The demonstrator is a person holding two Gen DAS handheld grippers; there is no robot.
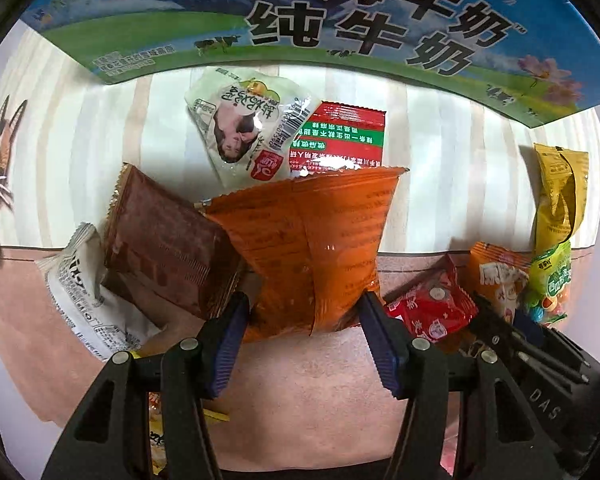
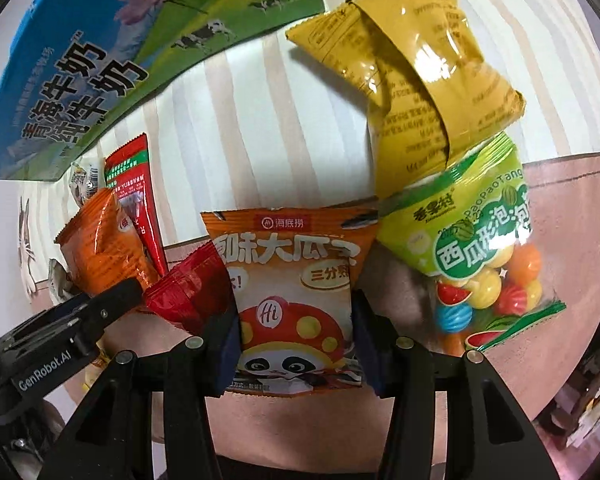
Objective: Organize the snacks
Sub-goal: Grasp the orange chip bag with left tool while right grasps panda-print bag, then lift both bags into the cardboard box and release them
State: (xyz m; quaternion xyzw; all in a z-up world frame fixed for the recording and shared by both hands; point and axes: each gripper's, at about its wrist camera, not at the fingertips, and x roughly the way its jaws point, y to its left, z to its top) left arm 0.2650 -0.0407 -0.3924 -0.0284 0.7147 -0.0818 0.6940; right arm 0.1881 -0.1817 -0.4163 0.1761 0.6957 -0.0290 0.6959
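In the left wrist view my left gripper (image 1: 304,336) is open, its blue pads on either side of the lower end of an orange snack bag (image 1: 316,248). A brown packet (image 1: 164,244) and a white packet (image 1: 80,296) lie to its left. In the right wrist view my right gripper (image 2: 296,344) stands around an orange panda sunflower-seed packet (image 2: 296,300), pads at both sides; I cannot tell if they press it. A small red packet (image 2: 188,296) lies left of it, and a green bubble-gum bag (image 2: 476,264) and a yellow bag (image 2: 416,76) lie to its right.
A blue-and-green milk carton box (image 1: 340,20) stands at the back on the striped tablecloth (image 1: 100,140). A pale green packet (image 1: 244,128) and a red-green packet (image 1: 340,136) lie before it. The left gripper's black body (image 2: 60,336) reaches in beside the red packet.
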